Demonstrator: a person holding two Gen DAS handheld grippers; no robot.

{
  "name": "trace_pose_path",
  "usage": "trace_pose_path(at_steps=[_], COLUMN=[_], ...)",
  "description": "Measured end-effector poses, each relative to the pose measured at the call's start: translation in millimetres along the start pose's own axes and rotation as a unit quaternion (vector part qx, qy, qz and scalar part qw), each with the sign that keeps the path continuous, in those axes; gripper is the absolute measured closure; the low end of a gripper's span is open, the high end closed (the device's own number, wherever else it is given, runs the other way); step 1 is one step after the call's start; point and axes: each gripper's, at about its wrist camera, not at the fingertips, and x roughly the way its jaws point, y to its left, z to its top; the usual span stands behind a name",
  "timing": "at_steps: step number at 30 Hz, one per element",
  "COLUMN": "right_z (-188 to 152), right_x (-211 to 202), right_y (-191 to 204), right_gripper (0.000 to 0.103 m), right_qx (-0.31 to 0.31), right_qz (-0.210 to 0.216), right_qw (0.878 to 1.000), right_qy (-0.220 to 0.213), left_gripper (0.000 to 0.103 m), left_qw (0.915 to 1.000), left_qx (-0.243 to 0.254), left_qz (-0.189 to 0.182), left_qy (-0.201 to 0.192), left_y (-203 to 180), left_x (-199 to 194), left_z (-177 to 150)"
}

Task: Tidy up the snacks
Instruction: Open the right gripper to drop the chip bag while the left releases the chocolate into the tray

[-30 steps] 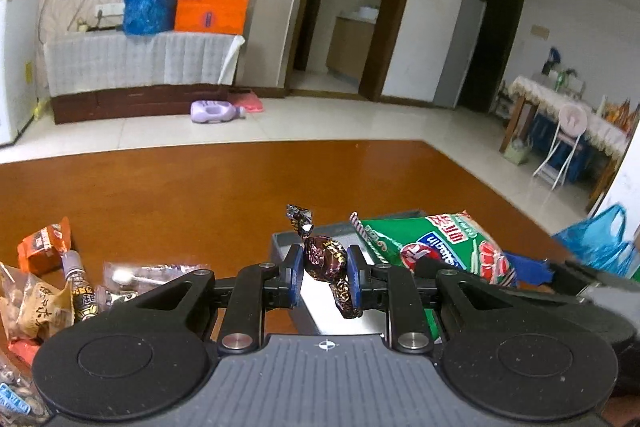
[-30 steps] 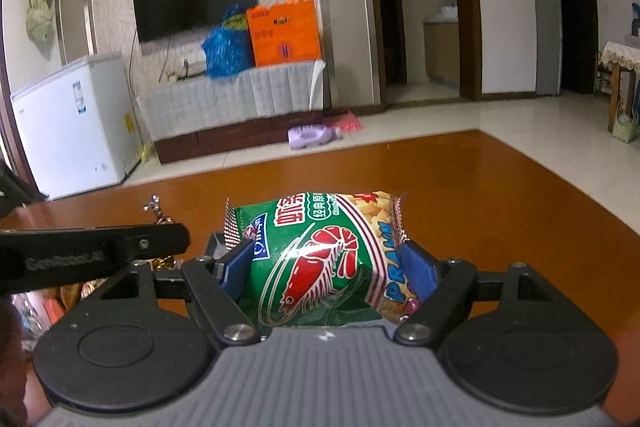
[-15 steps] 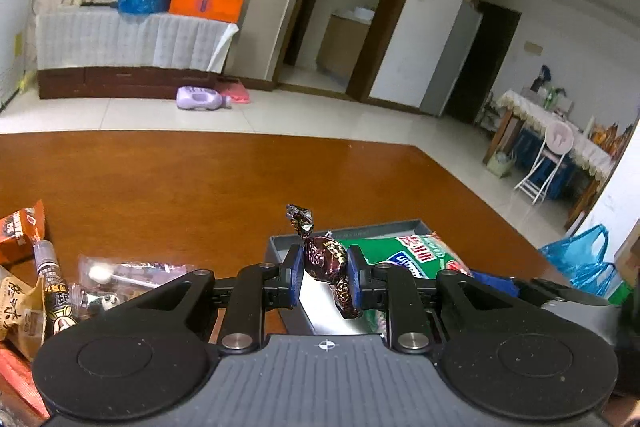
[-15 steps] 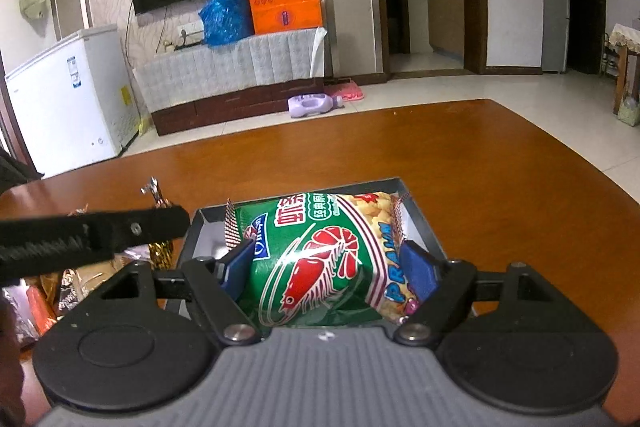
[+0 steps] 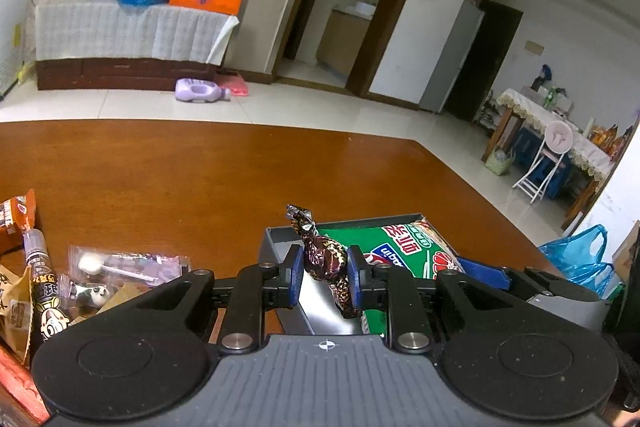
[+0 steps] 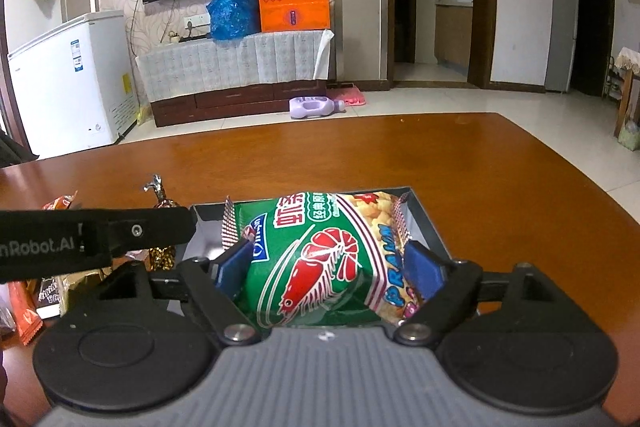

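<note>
- The green prawn-cracker bag (image 6: 320, 259) now lies inside the grey box (image 6: 424, 223) on the brown table (image 6: 480, 163); that snack looks as good as put away.
- The right gripper (image 6: 328, 271) is still around the bag. Its jaws have just been opening, the bag lies between them, and its blue pads (image 6: 420, 269) stand at the bag's two sides with a slight gap on the left one, so the bag looks let go rather than squeezed.
- The left gripper (image 5: 323, 273) is clamped on a foil-wrapped candy (image 5: 324, 259), held upright with one twisted end above the pads and the other below.
- That candy hangs over the near left part of the box, just left of the bag, and is not yet dropped in.
- Left to do, by my reading: release the candy, then fetch the rest.
- Unsorted snacks lie in a pile at the left of the table: an orange packet (image 5: 16, 219), a clear lollipop wrapper (image 5: 128, 263), a tube-shaped stick (image 5: 40, 283) and others partly out of view.
</note>
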Motion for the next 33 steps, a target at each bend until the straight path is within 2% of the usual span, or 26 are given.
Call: trace_pose_path(at_steps=[7, 14, 21, 26, 31, 33], right_z=[-1.5, -11.3, -11.9, -15.6, -15.6, -14.9], right_x=[-6.8, -25.2, -35.7, -37.8, -36.5, -37.2], right_y=[-0.7, -3.9, -32.6, -34.9, -33.1, -34.0], right_gripper=[0.015, 0.015, 0.011, 0.011, 0.011, 0.011], right_qx=[0.012, 0.013, 0.102, 0.101, 0.09, 0.089], right_qz=[0.011, -0.016, -0.042, -0.04, -0.036, -0.036], right_qw=[1.0, 0.999, 0.992, 0.992, 0.993, 0.993], right_qy=[-0.014, -0.042, -0.065, -0.065, -0.064, -0.064], left_gripper=[0.078, 0.078, 0.078, 0.078, 0.066, 0.065], left_qw=[1.0, 0.9999, 0.9972, 0.9946, 0.9941, 0.9943], left_qx=[0.001, 0.008, 0.07, 0.098, 0.102, 0.1], left_qz=[0.003, 0.004, 0.025, 0.03, 0.034, 0.035], left_qy=[-0.001, -0.013, 0.007, 0.019, 0.014, 0.013], left_y=[0.2, -2.2, -25.5, -38.0, -40.8, -39.6], left_x=[0.5, -4.0, 3.7, 6.7, 4.2, 2.8], left_z=[0.7, -0.2, -11.0, -17.9, -19.9, -20.8])
